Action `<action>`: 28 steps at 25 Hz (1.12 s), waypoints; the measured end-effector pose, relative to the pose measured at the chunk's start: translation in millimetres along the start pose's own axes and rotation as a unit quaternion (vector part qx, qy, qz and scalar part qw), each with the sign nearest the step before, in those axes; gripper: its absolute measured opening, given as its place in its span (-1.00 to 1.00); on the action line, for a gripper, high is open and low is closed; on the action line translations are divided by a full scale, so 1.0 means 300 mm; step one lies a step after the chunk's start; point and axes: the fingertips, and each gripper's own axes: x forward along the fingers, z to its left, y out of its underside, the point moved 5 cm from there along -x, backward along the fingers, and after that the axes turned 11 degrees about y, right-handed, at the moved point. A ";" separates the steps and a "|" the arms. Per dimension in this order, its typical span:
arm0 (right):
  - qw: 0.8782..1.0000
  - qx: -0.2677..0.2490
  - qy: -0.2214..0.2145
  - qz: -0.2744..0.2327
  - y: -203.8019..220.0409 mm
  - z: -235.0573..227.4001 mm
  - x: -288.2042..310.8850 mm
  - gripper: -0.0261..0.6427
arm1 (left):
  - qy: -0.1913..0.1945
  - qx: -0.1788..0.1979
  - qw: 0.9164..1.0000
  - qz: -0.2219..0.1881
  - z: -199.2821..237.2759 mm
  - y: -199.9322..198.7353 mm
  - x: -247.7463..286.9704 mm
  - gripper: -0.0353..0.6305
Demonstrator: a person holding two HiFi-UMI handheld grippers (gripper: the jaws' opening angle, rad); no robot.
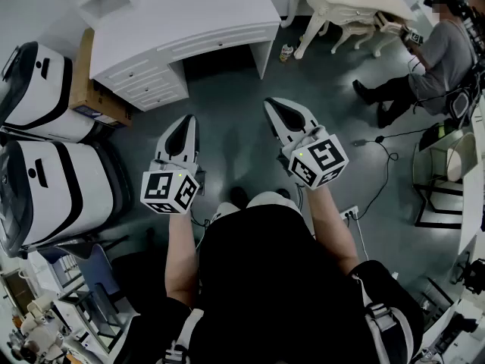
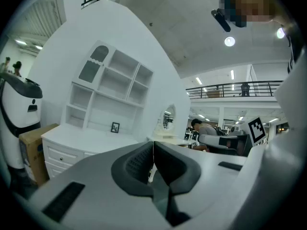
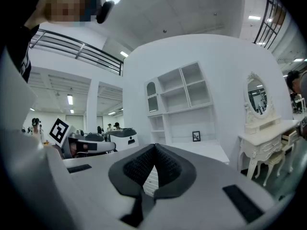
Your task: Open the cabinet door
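Cabinet door (image 2: 91, 65): I take it for the arched panel, hutch top-left above white bench (image 2: 88, 138) | left tongs (image 2: 153, 145), right tongs (image 3: 154, 150): both closed, empty, well short of bench | risk: closed tips could skid off door edge or clip picture frame (image 2: 115, 127) on bench

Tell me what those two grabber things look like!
The left gripper and right gripper are white, pointed shells with dark grey ribbed pads inside. Each carries a white cube with black square markers and a tiny green light. The person wears a black top.
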 end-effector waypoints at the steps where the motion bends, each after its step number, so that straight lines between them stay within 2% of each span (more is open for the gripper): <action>1: 1.000 -0.003 -0.002 0.001 -0.001 0.002 0.004 -0.88 | 0.000 0.000 1.000 -0.001 0.002 -0.003 0.004 -0.82; 11: 1.000 -0.019 -0.004 0.005 0.000 -0.001 0.039 -0.88 | 0.010 0.004 1.000 0.008 0.017 -0.007 0.051 -0.82; 17: 1.000 0.017 -0.008 -0.009 -0.016 -0.006 0.072 -0.87 | 0.014 0.007 1.000 0.009 0.039 -0.012 0.068 -0.82; 28: 0.999 0.023 0.014 0.017 0.041 -0.059 0.112 -0.87 | 0.026 -0.013 0.999 0.033 0.068 0.052 0.156 -0.82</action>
